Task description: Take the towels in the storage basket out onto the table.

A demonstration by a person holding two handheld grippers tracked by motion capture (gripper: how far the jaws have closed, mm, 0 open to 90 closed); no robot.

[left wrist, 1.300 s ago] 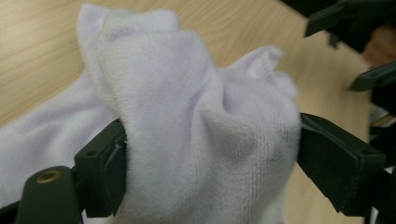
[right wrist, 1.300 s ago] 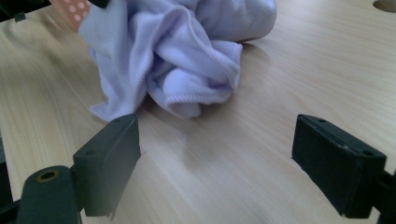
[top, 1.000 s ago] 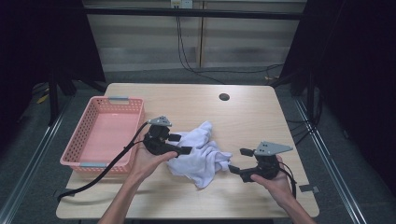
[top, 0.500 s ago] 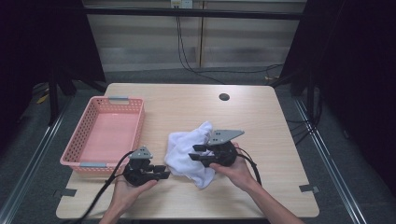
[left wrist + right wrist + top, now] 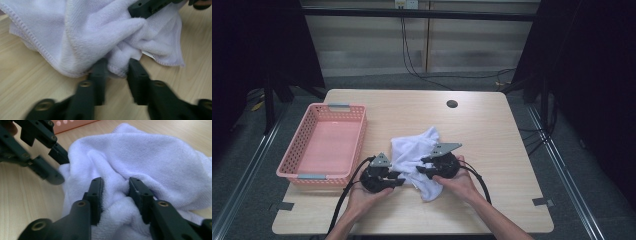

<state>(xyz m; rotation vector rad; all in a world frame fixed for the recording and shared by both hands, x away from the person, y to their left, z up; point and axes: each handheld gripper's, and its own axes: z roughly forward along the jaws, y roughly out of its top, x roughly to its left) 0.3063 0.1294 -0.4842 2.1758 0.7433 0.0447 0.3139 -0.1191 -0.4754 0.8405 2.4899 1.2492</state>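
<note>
White towel (image 5: 418, 159) crumpled in a loose heap on the near middle of the wooden table (image 5: 492, 130), just right of the pink basket (image 5: 323, 145); soft looped pile, stitched hem, deep folds, one corner drooping toward the table's near edge.

Left gripper (image 5: 398, 178) at the heap's near-left edge, right gripper (image 5: 421, 166) on its near-right part, tips pointing toward each other, each borne by a hand entering from below.

Left gripper view: jaws brought close together, just been closing, a small fold of hem (image 5: 119, 67) pinched between the pads; stitched border (image 5: 30, 38) running diagonally; a dark jaw of the right gripper (image 5: 147, 7) lying on the cloth at top right; a small label edge peeping from under a fold.

Right gripper view: jaws likewise narrowed, just been closing, a thick ridge of towel (image 5: 113, 185) gathered and pressed between the pads (image 5: 97, 192); left gripper (image 5: 53, 162) seen farther off at upper left, its tips at the towel's margin; strip of pink basket (image 5: 72, 124) along the top edge.

High view alone: whole outline of the heap, round dark hole (image 5: 452, 104) in the tabletop, cables trailing from both grippers, grey three-cornered plates on top.
</note>
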